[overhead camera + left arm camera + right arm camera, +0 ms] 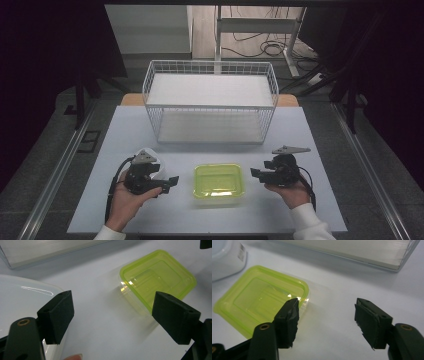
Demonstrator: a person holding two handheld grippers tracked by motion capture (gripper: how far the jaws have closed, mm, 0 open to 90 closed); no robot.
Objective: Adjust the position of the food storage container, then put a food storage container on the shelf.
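A clear box with a lime-green lid [218, 183] [158, 277] [262, 302] lies on the white table near its front edge. My left gripper [172, 182] [112, 317] is just left of the box, open, with nothing between its jaws. My right gripper [254, 173] [327, 320] is just right of the box, open too, its jaws pointing at the box's side. A white lidded container [150, 159] [20, 297] [227, 260] sits under and behind the left gripper.
A white wire basket [210, 102] with a white shelf board stands at the back middle of the table. Bare table [320, 200] lies on both sides. Cables and a desk frame are on the floor beyond.
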